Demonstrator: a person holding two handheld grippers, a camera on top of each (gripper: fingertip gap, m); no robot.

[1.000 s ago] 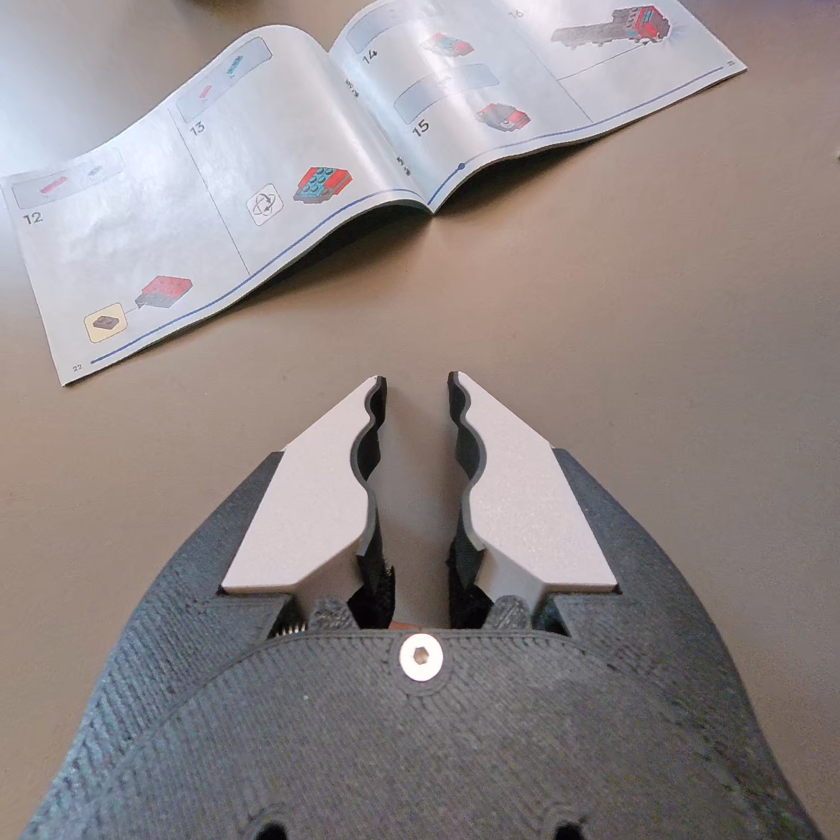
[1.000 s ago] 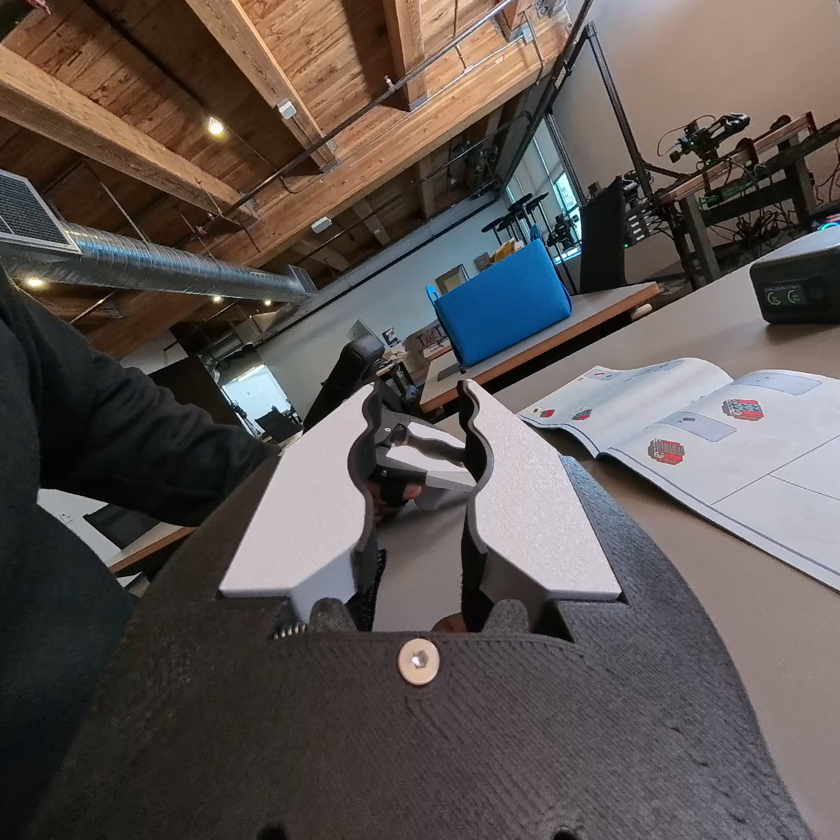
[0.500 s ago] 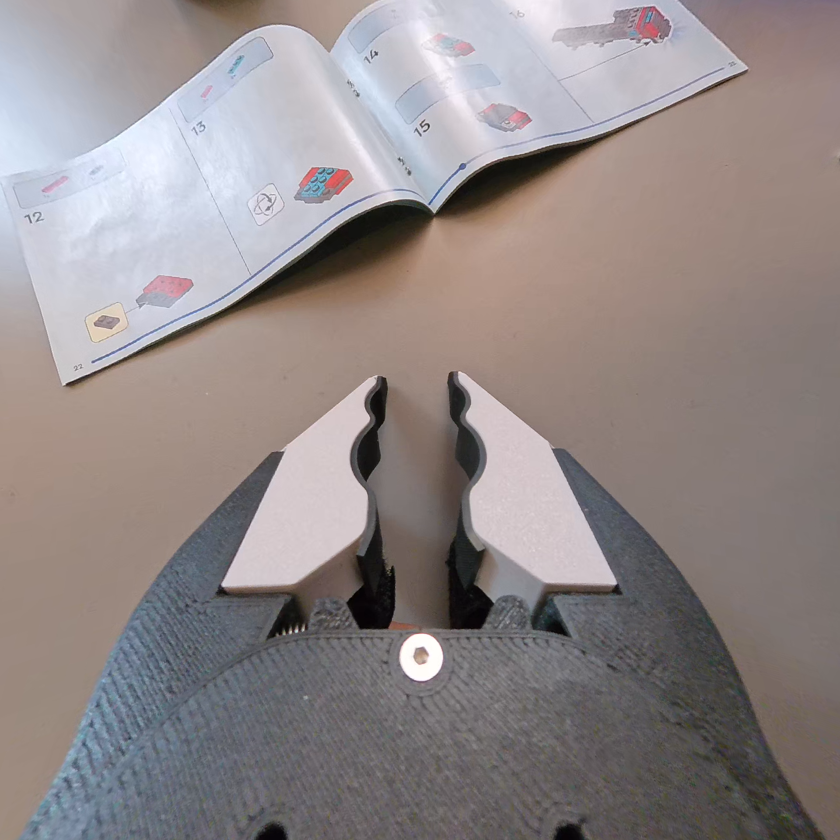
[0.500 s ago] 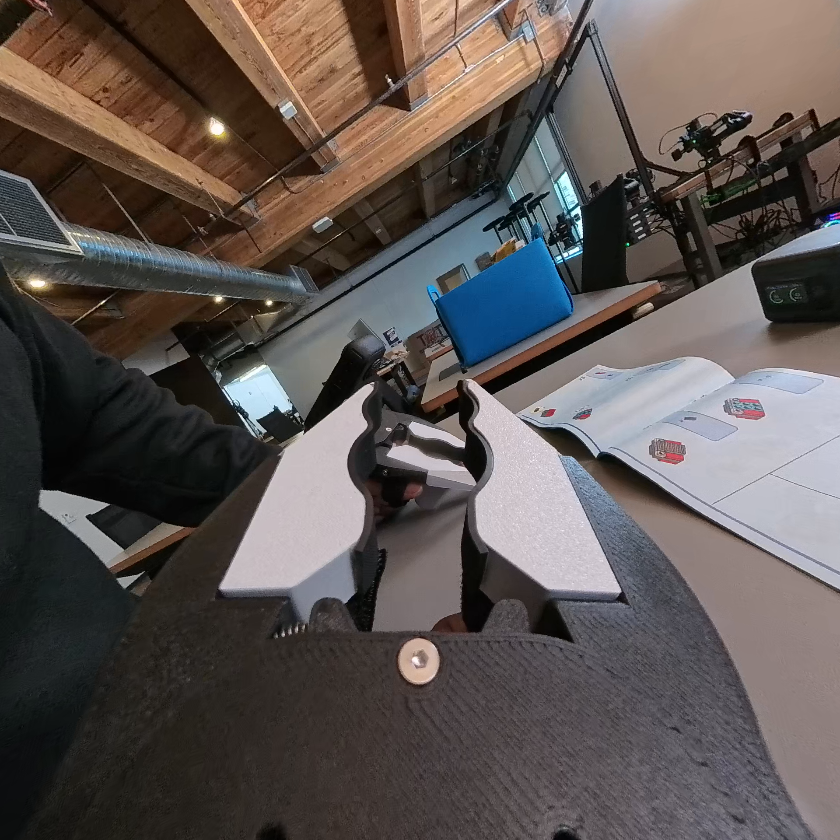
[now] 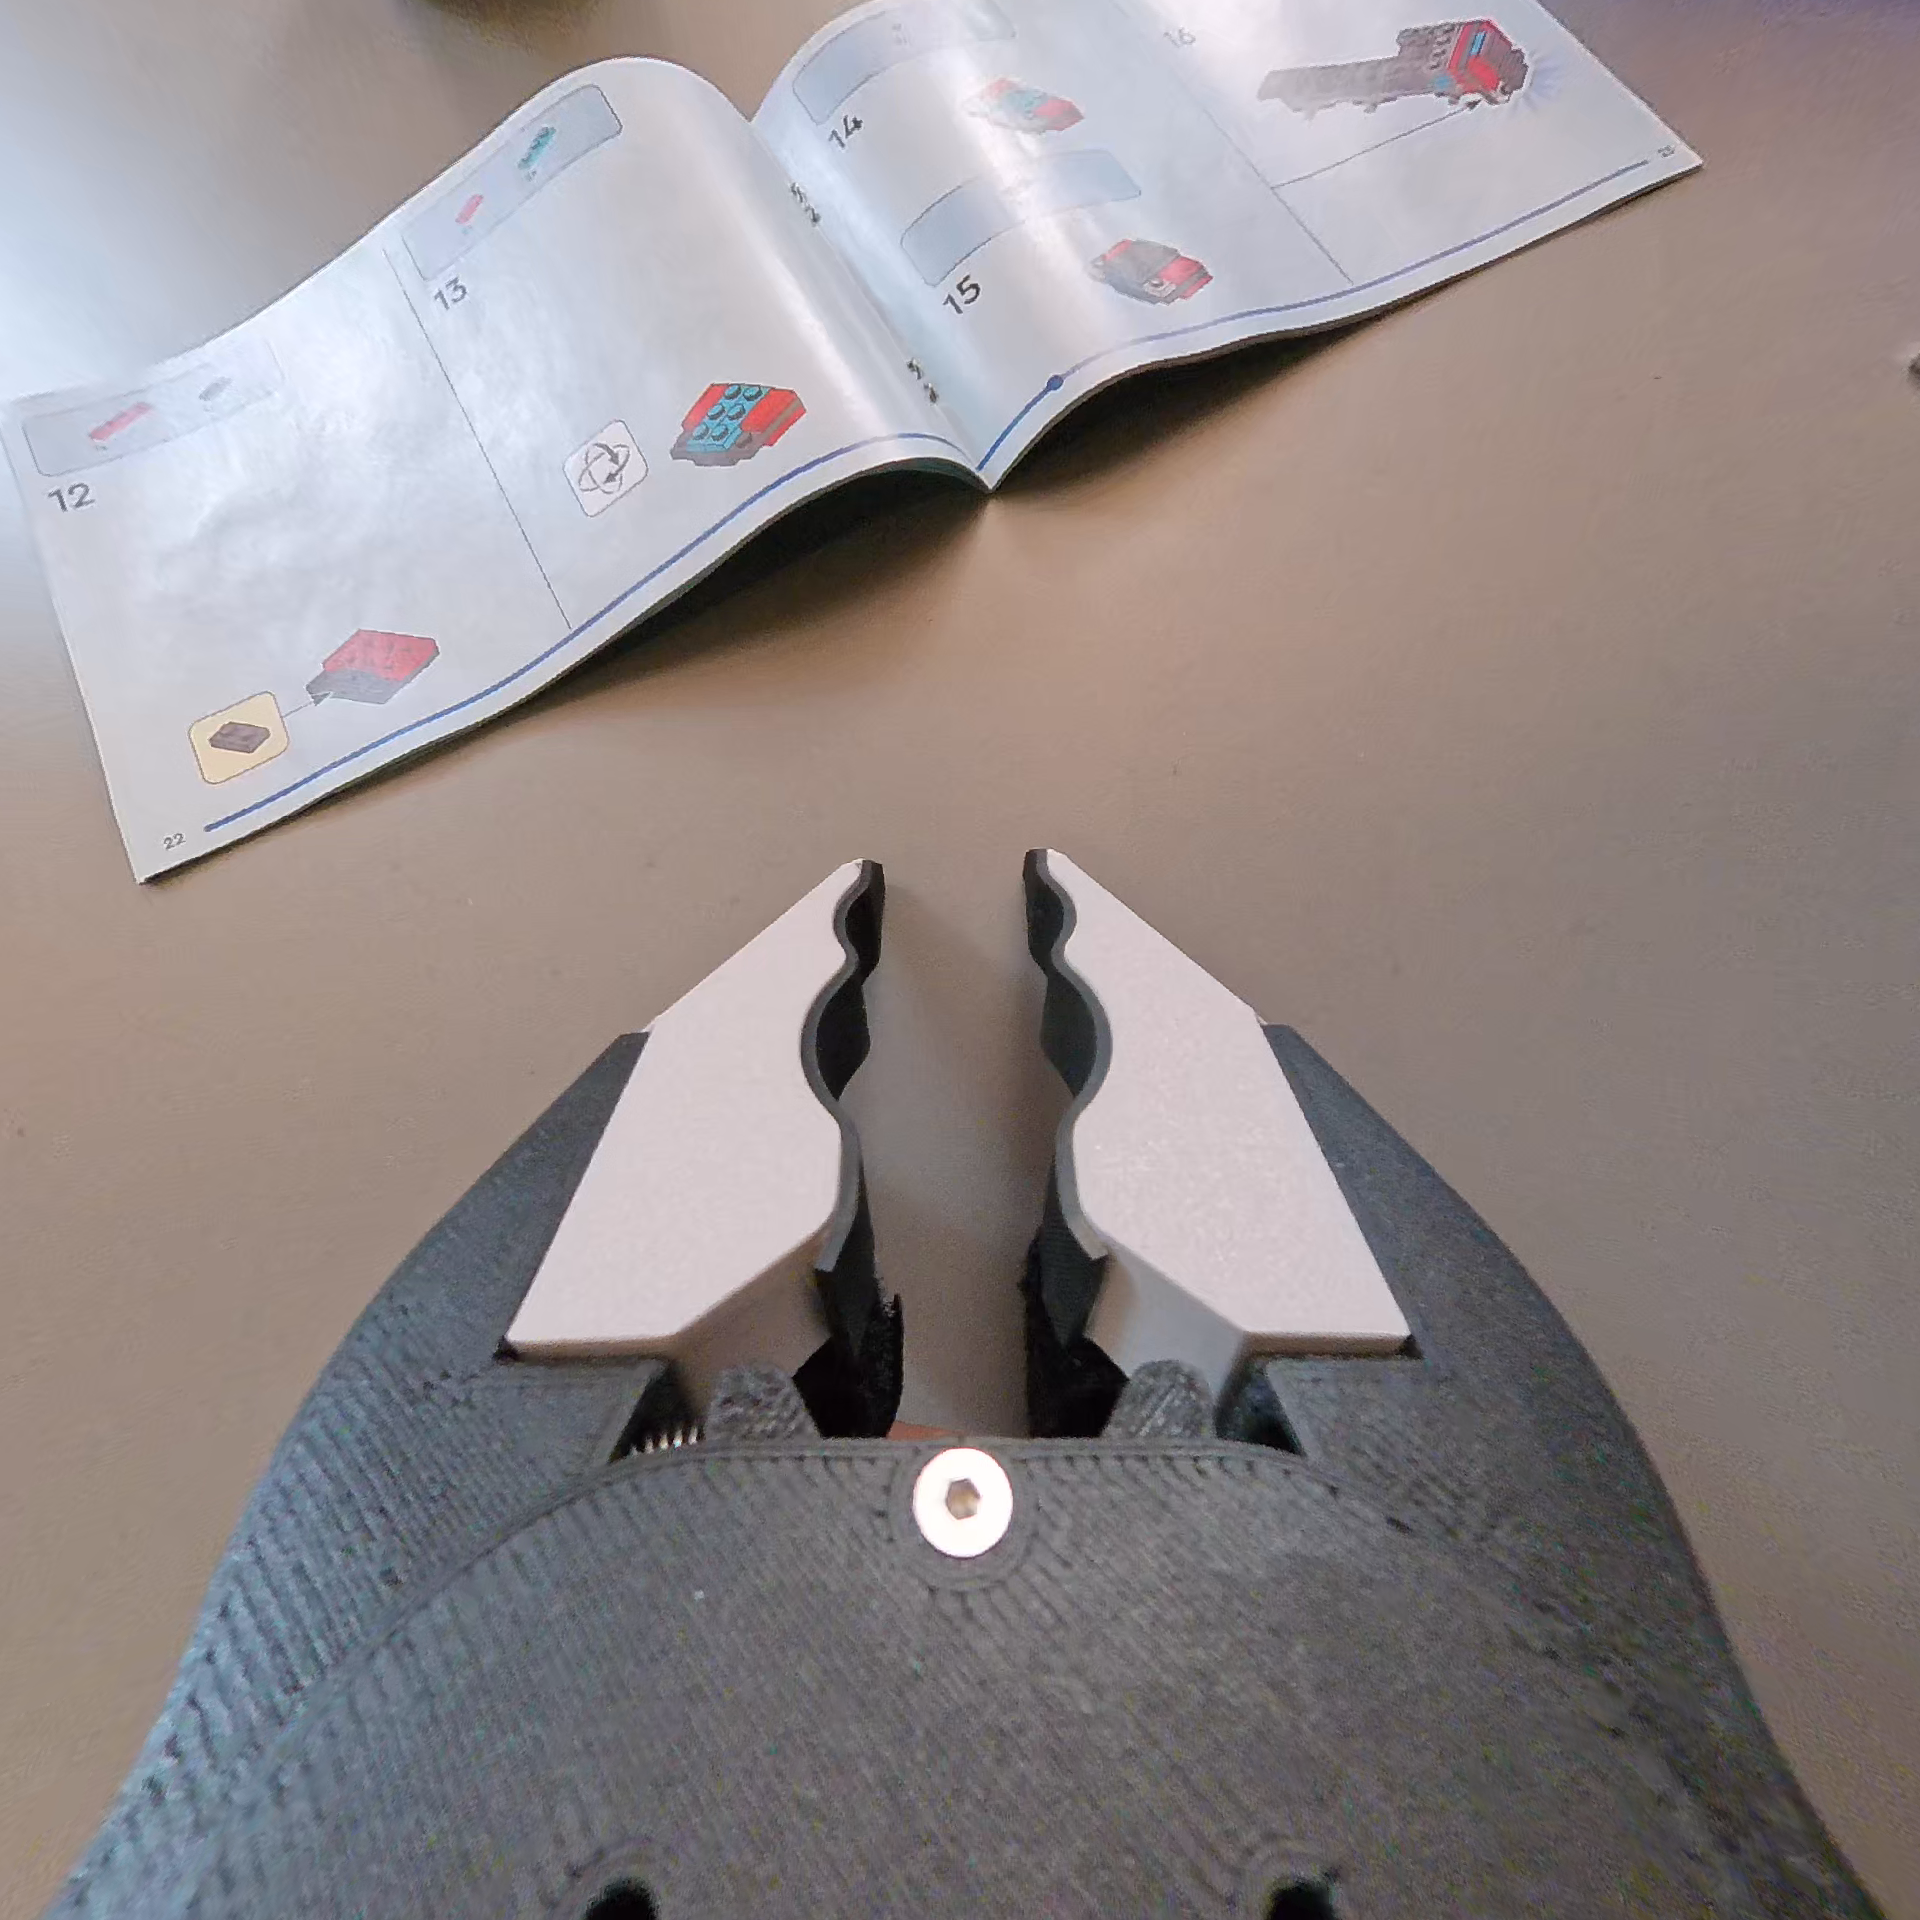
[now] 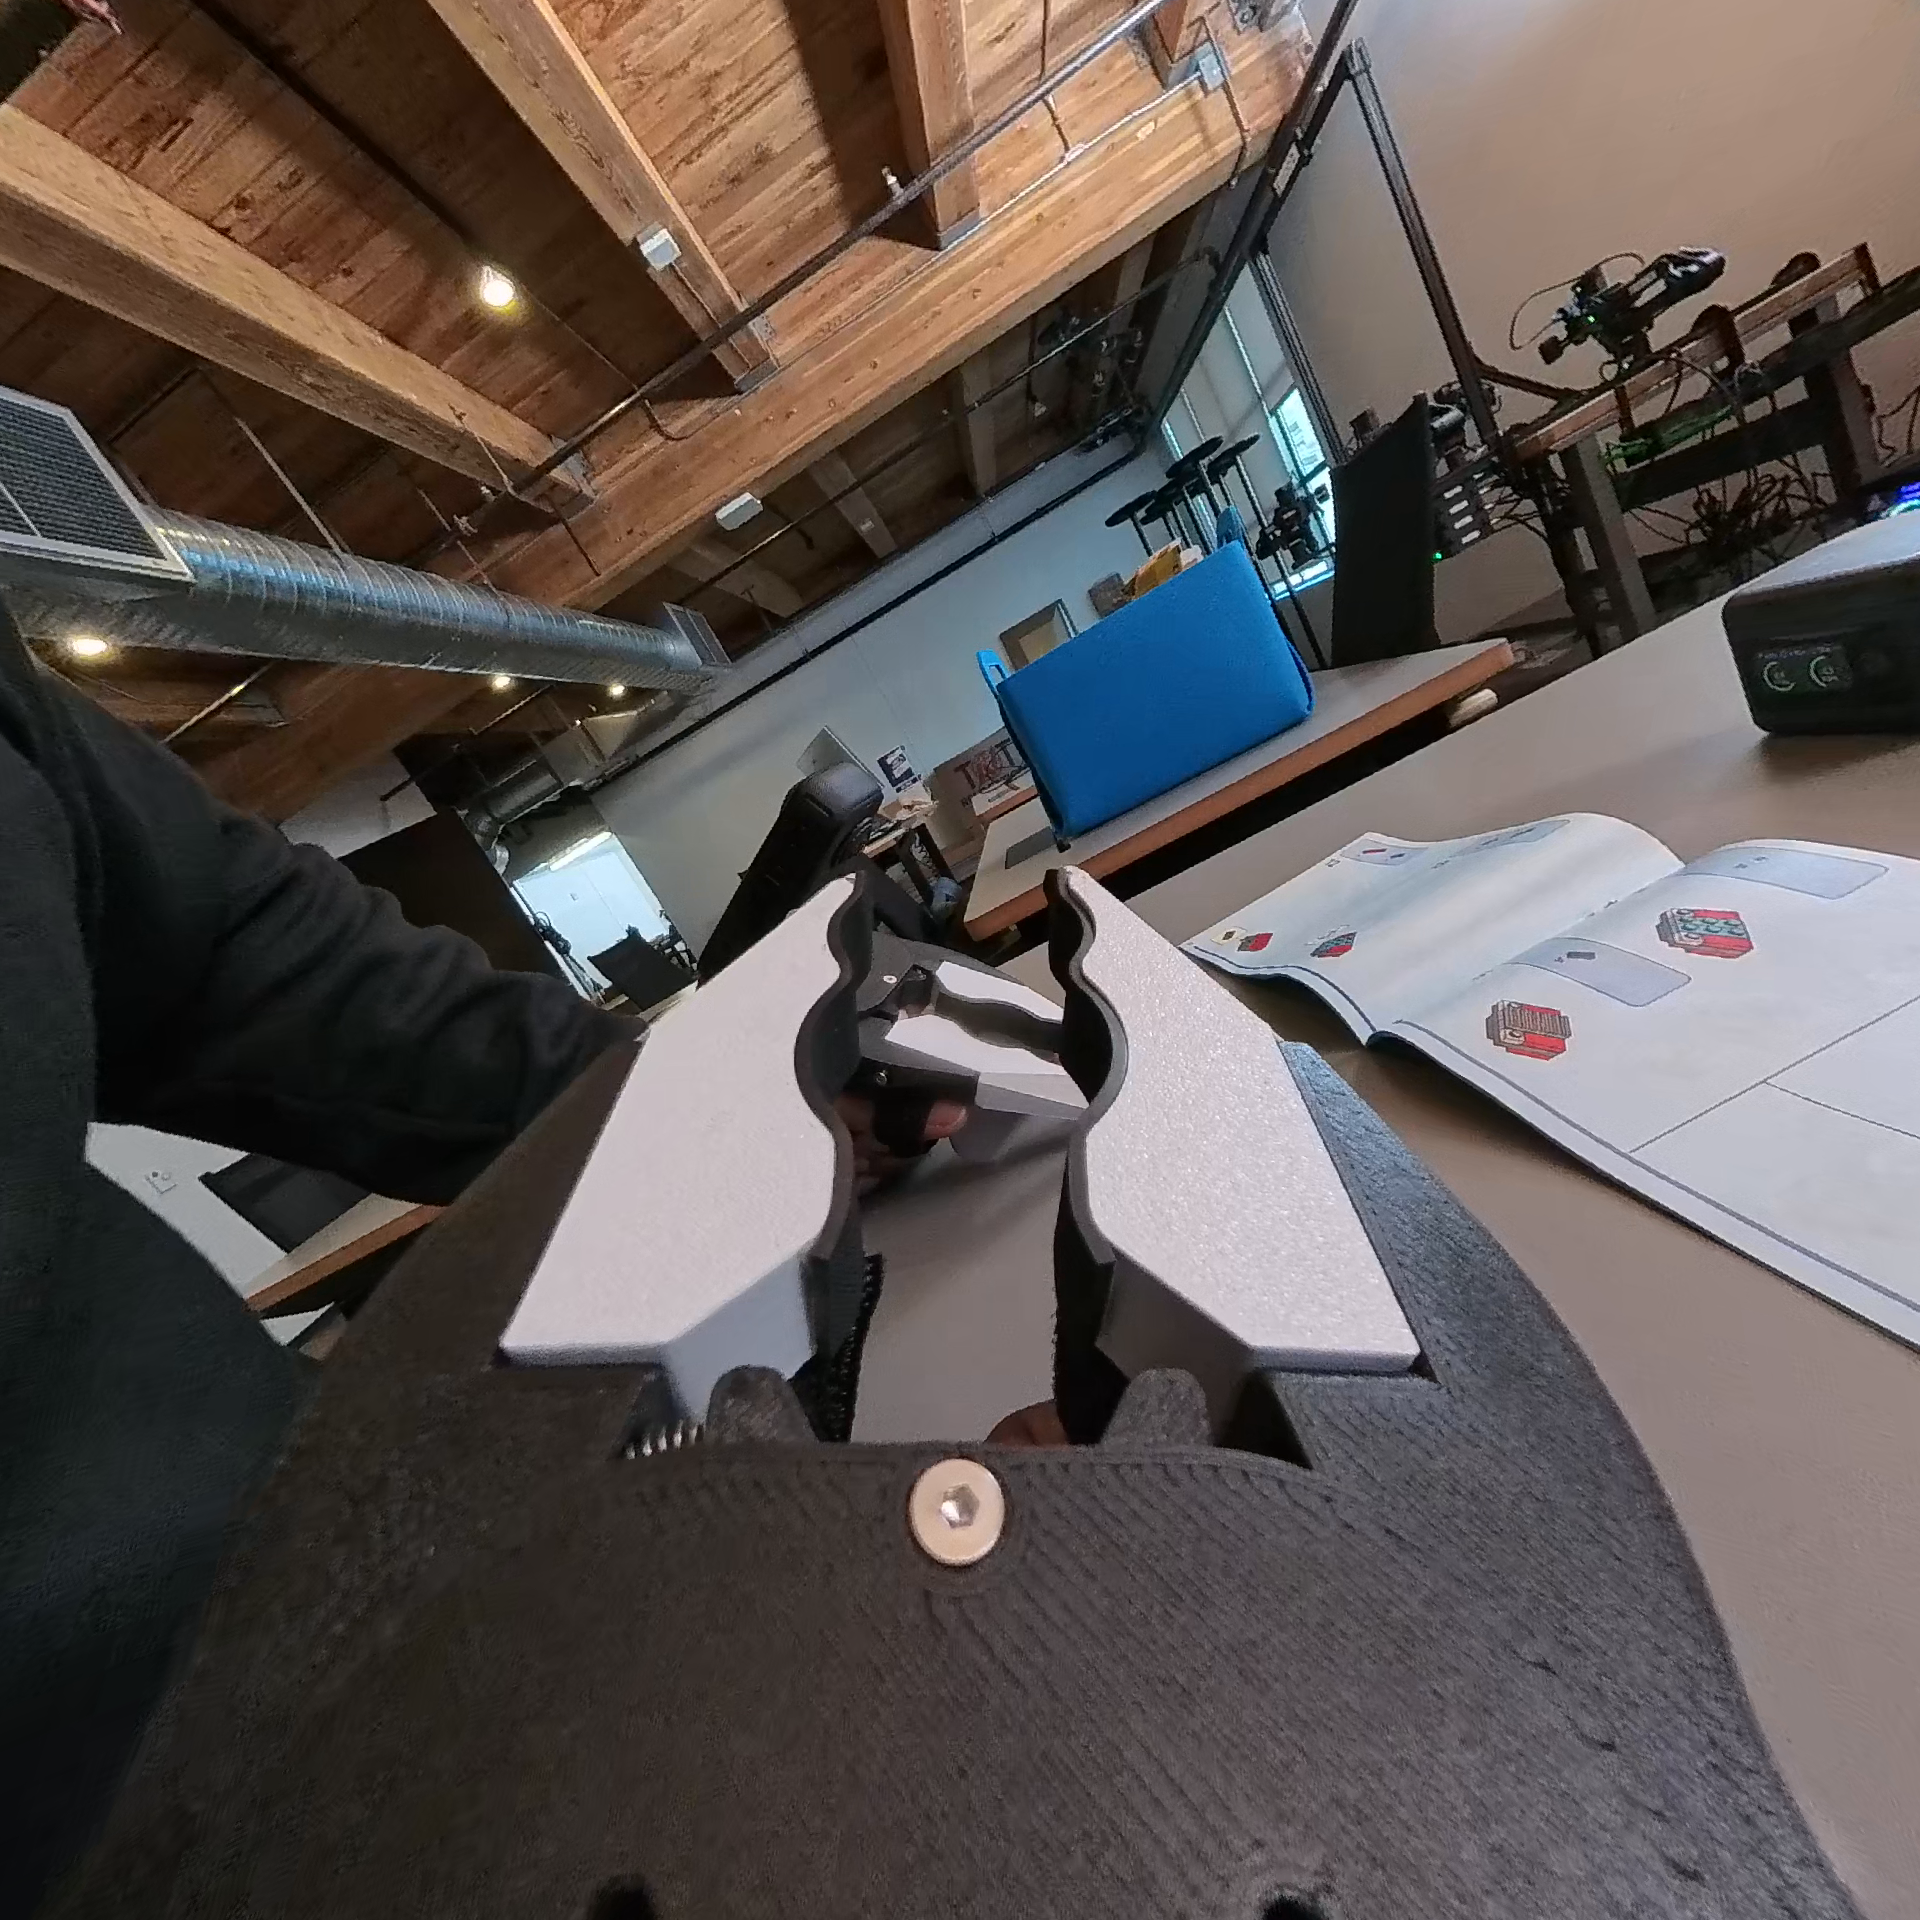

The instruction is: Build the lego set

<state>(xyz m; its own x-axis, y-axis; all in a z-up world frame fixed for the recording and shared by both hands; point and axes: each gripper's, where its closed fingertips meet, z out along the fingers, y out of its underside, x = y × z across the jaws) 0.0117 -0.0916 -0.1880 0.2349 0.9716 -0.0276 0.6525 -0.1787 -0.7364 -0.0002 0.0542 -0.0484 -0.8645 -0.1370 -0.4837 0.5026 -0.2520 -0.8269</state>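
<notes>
While both grippers sit idle, nothing is held.
Left gripper (image 5: 953, 868): jaws apart, over bare table (image 5: 1455, 727).
Right gripper (image 6: 954, 883): jaws apart, tilted upward.
Instruction booklet (image 5: 665, 343): open on table, ahead of left gripper.

Open booklet (image 5: 675, 343) bears printed numbers (left uncopied).

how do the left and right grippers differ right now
The left gripper points down at the bare table, with the open booklet ahead; the right gripper tilts up toward the room and ceiling, the booklet to its side. Both are open and empty, with matching grey fingers.
</notes>
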